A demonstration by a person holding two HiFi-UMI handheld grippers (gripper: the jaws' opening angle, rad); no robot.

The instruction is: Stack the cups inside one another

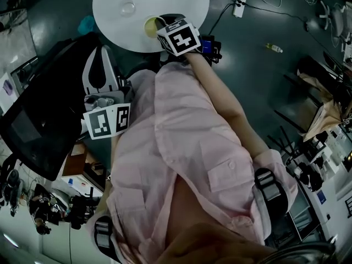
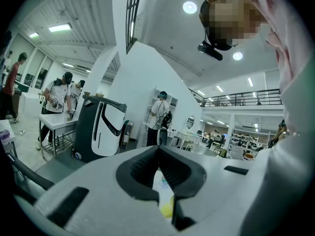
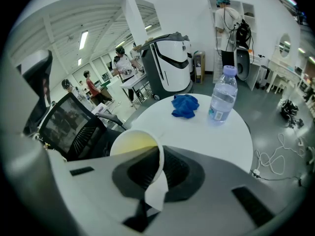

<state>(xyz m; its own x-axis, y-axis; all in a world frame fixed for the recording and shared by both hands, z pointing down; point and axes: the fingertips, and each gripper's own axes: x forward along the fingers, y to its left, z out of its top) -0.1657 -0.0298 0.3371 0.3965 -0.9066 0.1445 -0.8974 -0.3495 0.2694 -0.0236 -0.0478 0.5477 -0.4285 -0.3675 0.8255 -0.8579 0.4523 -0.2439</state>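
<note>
Right claw (image 3: 158, 162) tight on wall of paper cup (image 3: 134, 144), base hidden; left claw (image 2: 158, 154) pressed together.

1. The paper cup (image 3: 133, 144) is recorded as white outside and pale yellow inside.
2. The round table (image 3: 211, 141) is noted as plain white.
3. The cloth (image 3: 185, 105) is found bright blue.
4. The water bottle (image 3: 222, 95) is seen clear, with a lavender cap.
5. The right gripper (image 3: 156, 161) and left gripper (image 2: 159, 149) are logged as light grey with dark ribbed pads.
6. Black-and-white square patterns are observed on the marker cube (image 1: 179, 37).
7. The shirt (image 1: 187, 147) is recorded pale pink.
8. The office chair (image 1: 38, 120) is noted black.
</note>
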